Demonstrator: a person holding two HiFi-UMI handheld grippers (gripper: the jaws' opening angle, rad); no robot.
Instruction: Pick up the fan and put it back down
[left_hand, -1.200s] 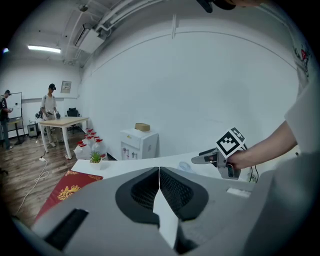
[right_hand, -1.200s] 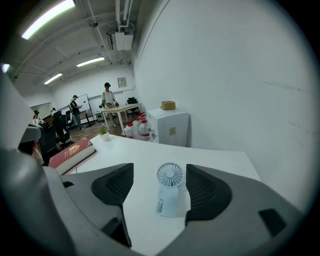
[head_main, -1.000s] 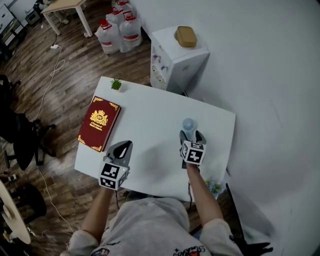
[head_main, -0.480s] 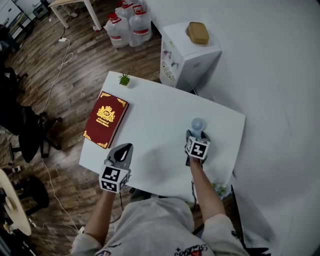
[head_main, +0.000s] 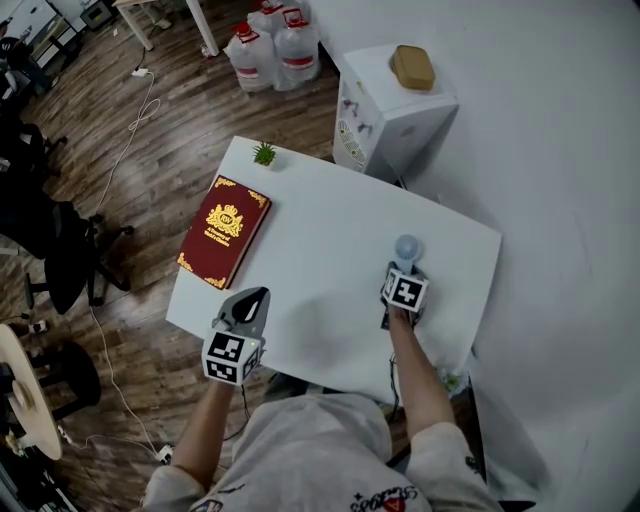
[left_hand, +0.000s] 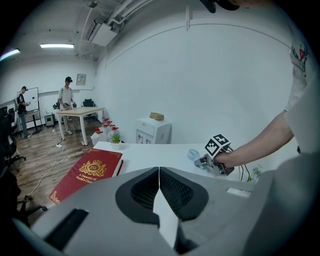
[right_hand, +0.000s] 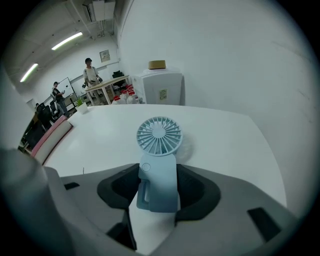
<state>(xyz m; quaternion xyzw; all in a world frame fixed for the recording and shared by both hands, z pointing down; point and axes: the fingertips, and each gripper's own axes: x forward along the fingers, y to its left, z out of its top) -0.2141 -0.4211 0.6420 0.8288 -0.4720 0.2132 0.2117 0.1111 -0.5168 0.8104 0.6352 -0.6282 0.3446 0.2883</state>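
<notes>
A pale blue hand fan (right_hand: 159, 137) stands on the white table (head_main: 330, 250) near its right side, its round head (head_main: 406, 247) showing just beyond my right gripper (head_main: 403, 270). The fan's handle (right_hand: 157, 187) sits between the right jaws, which have just been closing, and both pads now press on it. My left gripper (head_main: 258, 293) hovers over the table's front left part, well clear of the fan, its jaws (left_hand: 159, 170) shut with nothing in them. From the left gripper view the fan (left_hand: 194, 154) and the right gripper (left_hand: 202, 161) show across the table.
A red book (head_main: 224, 230) lies on the table's left side, with a small potted plant (head_main: 264, 154) at the far left corner. Behind the table stands a white cabinet (head_main: 395, 105) with a brown object (head_main: 413, 67) on top, and water bottles (head_main: 275, 45) on the floor.
My right gripper has sunk around the fan's handle and its jaws have narrowed onto it. The left gripper has drifted slightly. The head camera has shifted, so the table sits higher and further right.
</notes>
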